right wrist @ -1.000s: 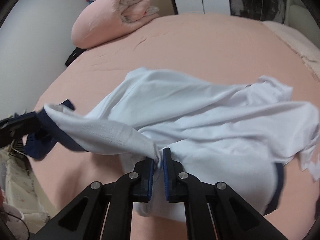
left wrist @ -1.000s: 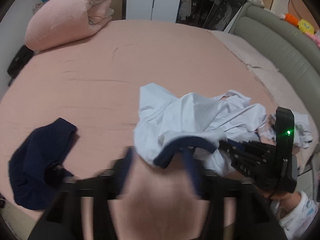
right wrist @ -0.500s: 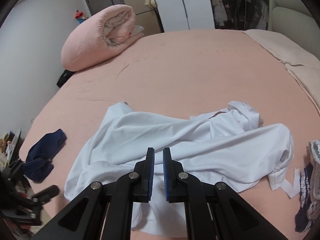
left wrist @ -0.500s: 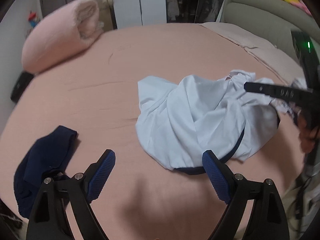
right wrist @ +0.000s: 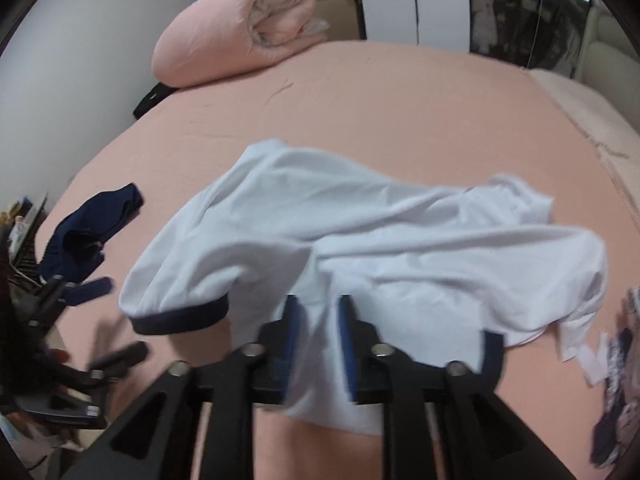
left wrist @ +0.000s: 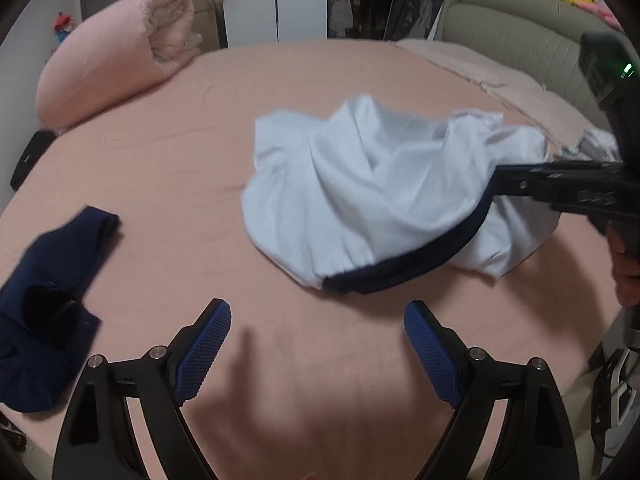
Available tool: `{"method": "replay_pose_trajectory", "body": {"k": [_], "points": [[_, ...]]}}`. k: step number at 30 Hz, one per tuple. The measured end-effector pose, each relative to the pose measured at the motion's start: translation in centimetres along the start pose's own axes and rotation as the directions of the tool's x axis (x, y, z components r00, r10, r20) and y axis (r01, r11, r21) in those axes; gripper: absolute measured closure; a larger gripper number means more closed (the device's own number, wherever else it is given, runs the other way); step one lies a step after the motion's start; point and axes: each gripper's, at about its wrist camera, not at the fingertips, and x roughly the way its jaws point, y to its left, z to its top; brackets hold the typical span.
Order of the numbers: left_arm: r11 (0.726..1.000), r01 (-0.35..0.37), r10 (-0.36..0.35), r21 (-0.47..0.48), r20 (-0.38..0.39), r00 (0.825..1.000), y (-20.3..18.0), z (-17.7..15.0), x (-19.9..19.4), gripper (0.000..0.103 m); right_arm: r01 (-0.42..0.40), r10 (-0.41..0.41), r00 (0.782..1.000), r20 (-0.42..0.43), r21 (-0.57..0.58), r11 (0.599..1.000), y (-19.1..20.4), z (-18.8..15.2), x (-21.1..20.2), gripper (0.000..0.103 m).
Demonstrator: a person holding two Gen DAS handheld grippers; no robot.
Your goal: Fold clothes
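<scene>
A white shirt (left wrist: 360,184) with navy trim lies crumpled on the pink bed sheet (left wrist: 160,160). My left gripper (left wrist: 316,312) hangs open and wide over bare sheet, just short of the shirt's navy hem, with nothing between its fingers. My right gripper (right wrist: 319,316) is low over the near edge of the shirt (right wrist: 380,240). Its jaws are opening, and white cloth lies loose in the gap between the blue pads. In the left wrist view the right gripper (left wrist: 500,182) reaches in from the right, with its tip at the shirt. The left gripper (right wrist: 120,318) shows at the right wrist view's left edge.
A navy garment (left wrist: 48,280) (right wrist: 92,232) lies near the bed's left edge. A rolled pink duvet (left wrist: 116,68) sits at the far left corner. A grey padded headboard (left wrist: 520,52) runs along the right. More clothes (right wrist: 616,380) are heaped at the right edge.
The shirt, held up between both grippers a second ago, has dropped onto the bed. My left gripper let go and sank toward the sheet. My right gripper's jaws have parted.
</scene>
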Motion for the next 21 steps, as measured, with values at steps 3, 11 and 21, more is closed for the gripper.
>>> {"method": "replay_pose_trajectory", "body": {"k": [3,11,21], "points": [[0.999,-0.051,0.051,-0.007,-0.005,0.999,-0.1,-0.3,1.2,0.015,-0.020,0.020,1.000,0.002,0.027,0.999,-0.2,-0.3,0.0,0.061],[0.991,-0.065,0.064,-0.119,-0.010,0.998,1.6,0.7,2.6,0.024,0.015,-0.015,1.000,0.009,-0.072,0.997,1.1,-0.9,-0.4,0.056],[0.985,-0.084,0.081,-0.153,-0.021,0.996,2.2,1.5,3.0,0.061,0.027,-0.028,1.000,-0.004,-0.103,0.994,2.5,-1.7,0.4,0.044]]}}
